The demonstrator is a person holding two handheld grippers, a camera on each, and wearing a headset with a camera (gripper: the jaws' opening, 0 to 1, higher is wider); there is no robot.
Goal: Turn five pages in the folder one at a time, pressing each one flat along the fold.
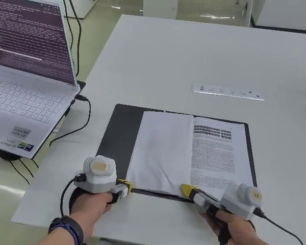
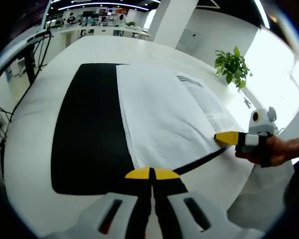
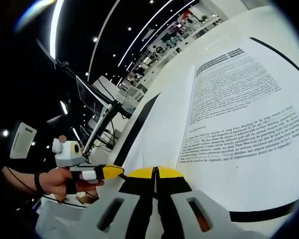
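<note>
Print everywhere on this desk, and almost none of it readable.
The printed page (image 3: 239,109) on the folder's (image 1: 121,138) right side carries dense paragraphs under a bold heading block. From the right gripper view I can just catch "Flow Matching" and "Appendix" in the lower lines, and the rest is too fine. The laptop screen (image 1: 30,41) is running pale lines of terminal text, unreadable from here. Two small stickers (image 1: 20,139) sit on its palm rest, their logos a blur, and the markings on the power strip (image 1: 228,92) are too tiny.
</note>
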